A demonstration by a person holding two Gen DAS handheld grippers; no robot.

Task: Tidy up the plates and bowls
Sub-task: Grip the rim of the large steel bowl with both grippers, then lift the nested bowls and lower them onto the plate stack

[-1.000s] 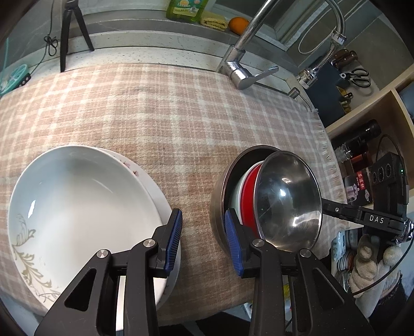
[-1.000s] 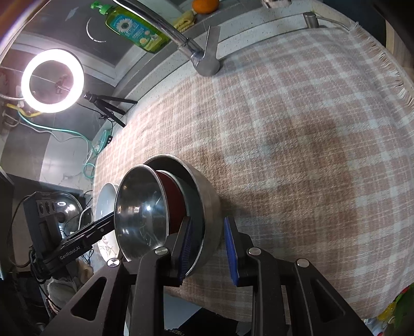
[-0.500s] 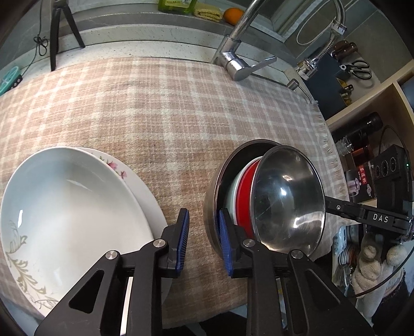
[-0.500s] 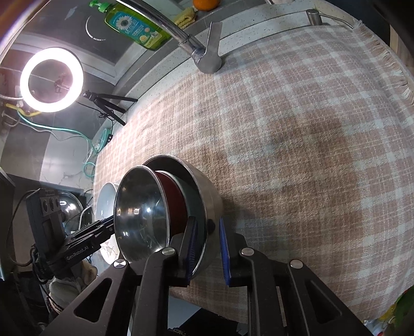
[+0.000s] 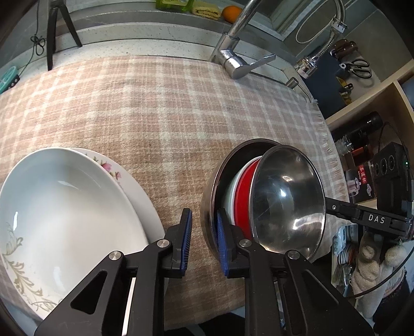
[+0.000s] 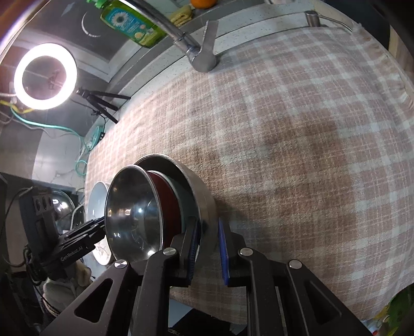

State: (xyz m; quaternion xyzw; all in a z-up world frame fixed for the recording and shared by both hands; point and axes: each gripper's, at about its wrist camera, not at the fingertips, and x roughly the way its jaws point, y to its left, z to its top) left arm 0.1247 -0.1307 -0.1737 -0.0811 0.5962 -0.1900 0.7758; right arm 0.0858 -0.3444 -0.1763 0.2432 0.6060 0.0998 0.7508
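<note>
My left gripper (image 5: 203,241) has just been closing its jaws, and its blue pads now pinch the near wall of the big steel bowl (image 5: 207,212), one pad outside the wall and one inside. My right gripper (image 6: 209,249) has been closing the same way and clamps the wall of that same bowl (image 6: 204,204) from the other side, one pad inside the rim and one outside against the steel.

The bowl sits on the checked cloth (image 5: 155,116) near its front edge. Nested in it are a white bowl (image 5: 233,186), a red bowl (image 5: 243,196) and, innermost, a smaller shiny steel bowl (image 5: 287,204) that stands higher than the rest.

To the left on the cloth, just beside my left gripper's outer finger, a deep white bowl (image 5: 62,206) with a grey leaf pattern rests on a flowered plate (image 5: 113,173). The two stacks stand apart, with bare cloth between them.

Behind the cloth are the tap (image 5: 233,59), a green soap bottle (image 6: 129,23), an orange (image 5: 231,13) and a lit ring light (image 6: 45,76) on its tripod.
</note>
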